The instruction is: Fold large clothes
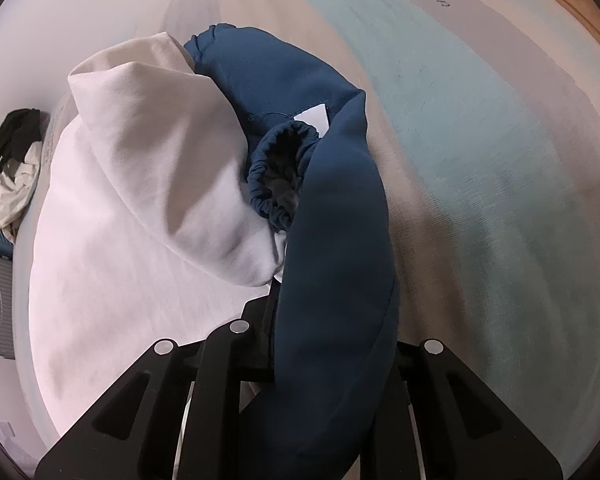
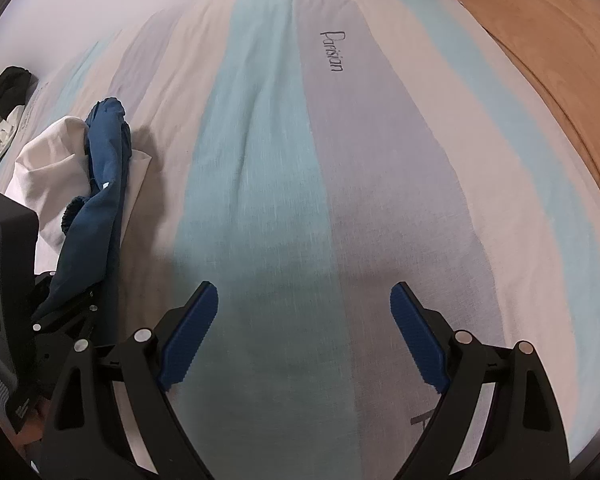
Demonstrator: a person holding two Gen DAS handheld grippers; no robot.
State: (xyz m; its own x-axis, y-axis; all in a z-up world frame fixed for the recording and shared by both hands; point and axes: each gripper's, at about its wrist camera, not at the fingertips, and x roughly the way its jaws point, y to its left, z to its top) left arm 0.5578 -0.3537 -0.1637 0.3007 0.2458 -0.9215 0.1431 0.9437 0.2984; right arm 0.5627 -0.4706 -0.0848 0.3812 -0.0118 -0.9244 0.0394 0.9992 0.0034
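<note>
Blue cloth hangs from the left gripper [image 1: 296,344]. It is a dark blue garment [image 1: 332,240], soft and thick, and it droops over the black jaws so the tips are hidden. The jaws look squeezed together on it, though the cloth covers most of them. One blue cuff [image 1: 278,182] with a gathered edge opens like a little dark mouth, and a small white tag [image 1: 314,116] shows just above it.

Beside the blue garment, touching it, lies a white garment [image 1: 140,184] in a rumpled heap. Both sit on the striped bedsheet [image 2: 260,160], which has bands of light blue, grey and cream and a word written on it.

The right gripper [image 2: 304,340] hovers over the bare sheet, well apart from the clothes. Its two blue pads [image 2: 188,340] stand wide apart with nothing between them.

Far off at the bed's edge sits a pile of black and white clothes [image 1: 14,164]. A wooden floor [image 2: 540,40] shows past the other side.
</note>
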